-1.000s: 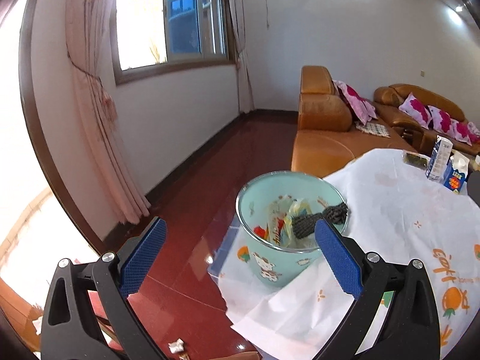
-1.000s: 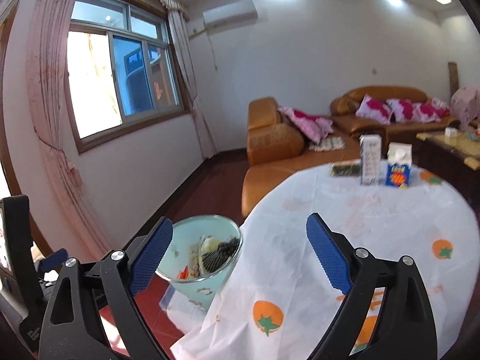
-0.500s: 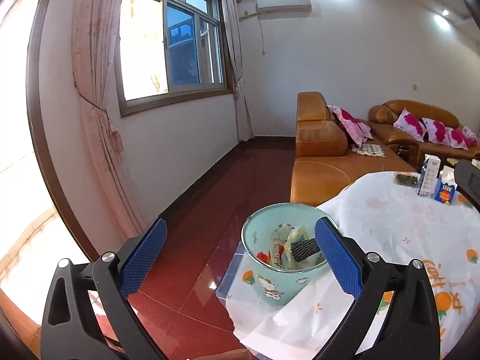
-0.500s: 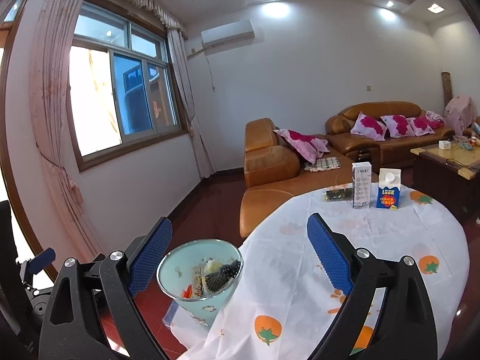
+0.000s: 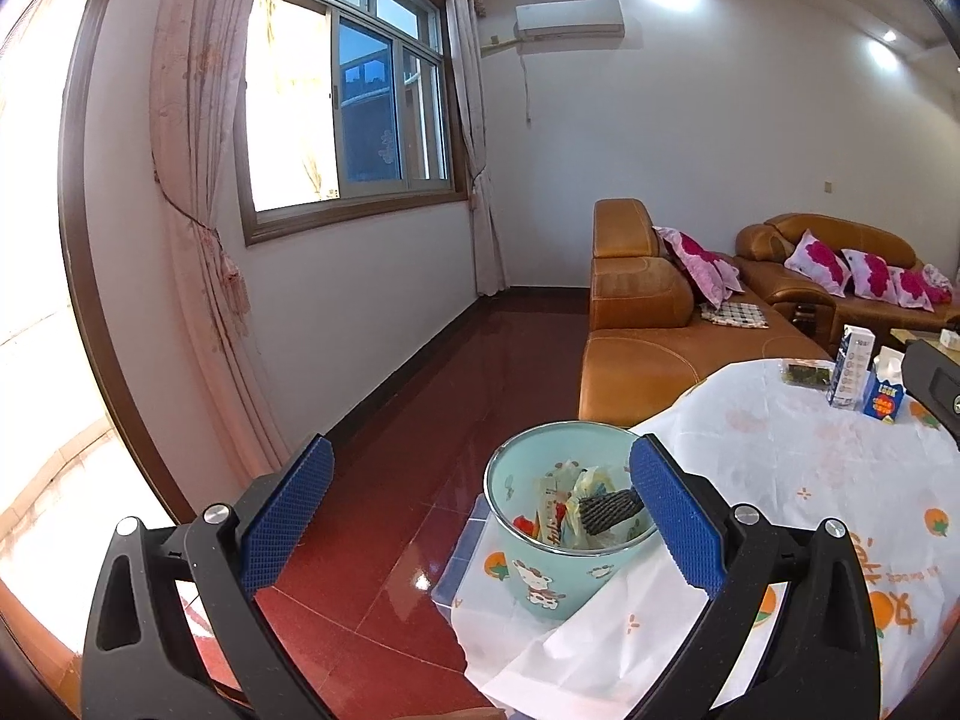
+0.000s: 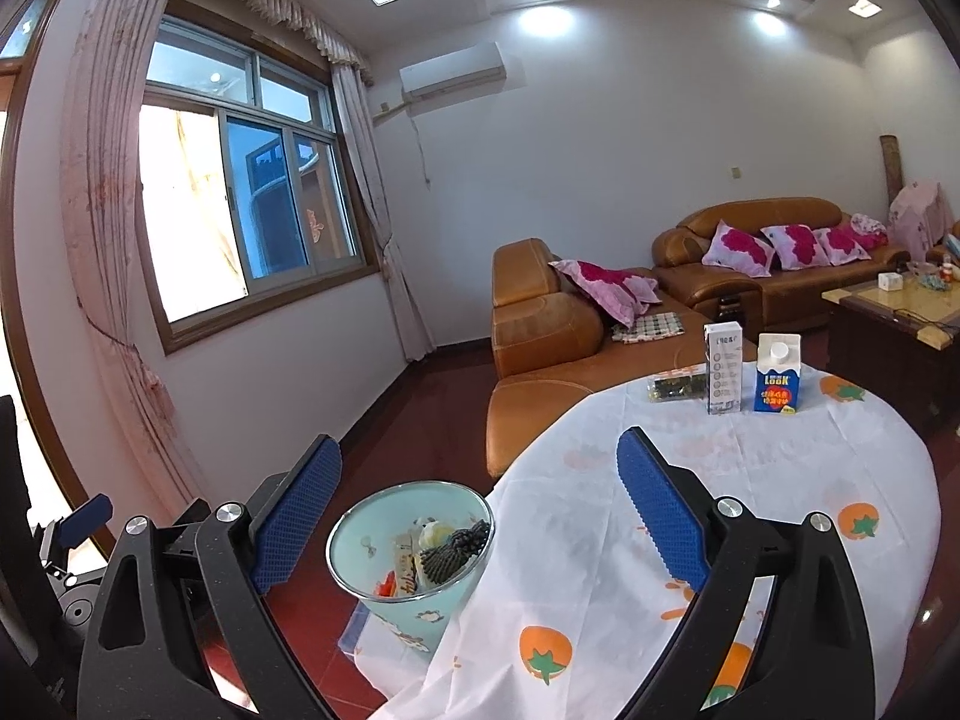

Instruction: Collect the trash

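- While nothing is gripped, the left gripper [image 5: 480, 504] and the right gripper [image 6: 480, 504] are held with blue fingers [image 5: 288, 516] spread wide and empty.
- A pale blue trash bin [image 5: 540, 576] is seen on the red floor [image 5: 420, 420], just beside the desk [image 6: 750, 510] edge, with wrappers [image 6: 408, 570] and a dark netted item [image 6: 450, 552] inside.
- At the desk's far side, a seaweed packet [image 6: 675, 387], a white carton [image 6: 724, 367] and a blue milk carton [image 6: 777, 373] are seen close together on the tomato-print cloth.
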A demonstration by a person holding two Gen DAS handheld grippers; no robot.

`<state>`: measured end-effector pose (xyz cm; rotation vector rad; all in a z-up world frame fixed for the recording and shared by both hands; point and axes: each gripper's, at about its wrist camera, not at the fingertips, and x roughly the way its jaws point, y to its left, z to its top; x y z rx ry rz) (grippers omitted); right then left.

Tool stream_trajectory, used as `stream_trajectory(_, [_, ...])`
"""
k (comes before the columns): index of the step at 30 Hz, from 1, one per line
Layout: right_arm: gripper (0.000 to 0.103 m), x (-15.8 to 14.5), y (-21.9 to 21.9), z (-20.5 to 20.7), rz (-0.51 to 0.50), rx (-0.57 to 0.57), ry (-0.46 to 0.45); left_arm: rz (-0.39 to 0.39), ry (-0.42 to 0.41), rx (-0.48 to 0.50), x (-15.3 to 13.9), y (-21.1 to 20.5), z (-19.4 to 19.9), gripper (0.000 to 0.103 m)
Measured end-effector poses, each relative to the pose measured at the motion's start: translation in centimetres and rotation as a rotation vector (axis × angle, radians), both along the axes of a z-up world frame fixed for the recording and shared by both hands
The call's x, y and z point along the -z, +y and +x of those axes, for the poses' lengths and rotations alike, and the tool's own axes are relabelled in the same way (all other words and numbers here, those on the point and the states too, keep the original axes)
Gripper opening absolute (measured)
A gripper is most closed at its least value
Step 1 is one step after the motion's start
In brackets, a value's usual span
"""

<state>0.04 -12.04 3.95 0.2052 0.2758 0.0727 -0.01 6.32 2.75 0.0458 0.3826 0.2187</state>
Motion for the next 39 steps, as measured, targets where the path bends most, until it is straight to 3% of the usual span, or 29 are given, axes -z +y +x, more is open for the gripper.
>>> stream_trajectory(39, [0.092, -0.16, -0.05, -0.51, 0.007, 0.002, -0.011, -0.010, 0.007, 0.004, -0.09, -0.20, -0.15, 0.097])
